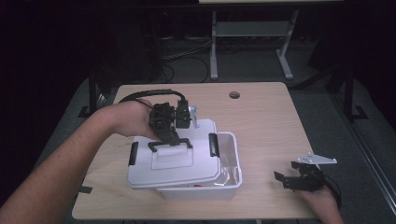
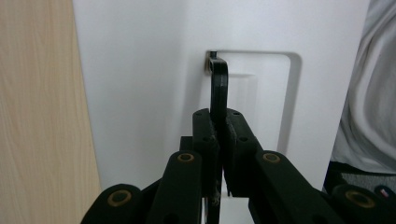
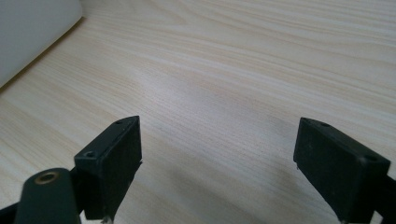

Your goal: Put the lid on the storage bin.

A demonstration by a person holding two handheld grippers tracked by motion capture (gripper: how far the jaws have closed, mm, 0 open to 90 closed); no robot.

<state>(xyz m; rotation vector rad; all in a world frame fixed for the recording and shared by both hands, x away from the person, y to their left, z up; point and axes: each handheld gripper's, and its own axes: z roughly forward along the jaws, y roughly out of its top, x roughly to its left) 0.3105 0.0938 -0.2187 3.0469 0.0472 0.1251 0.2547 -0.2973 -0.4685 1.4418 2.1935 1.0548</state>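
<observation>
A white box (image 1: 235, 161) stands on the wooden table (image 1: 271, 121). Its white lid (image 1: 161, 170) lies askew over the box, shifted toward the left, so the box's right side is uncovered. In the high view my left gripper (image 1: 172, 137) reaches down from behind the lid, shut on the lid's black handle (image 1: 170, 143). The left gripper view looks along my left gripper (image 2: 222, 135), whose pads clamp the upright handle (image 2: 219, 84) above the lid (image 2: 140, 70). My right gripper (image 1: 287, 179) rests at the table's front right, open, with bare table (image 3: 233, 70) between its jaws.
Black latches (image 1: 214, 144) sit on the lid's two ends. Something small and red (image 1: 198, 185) lies inside the box. A round cable hole (image 1: 234, 94) is near the table's far edge. Beyond the table stand a desk frame (image 1: 214, 46) and floor cables. The box's corner (image 3: 28, 32) shows far left.
</observation>
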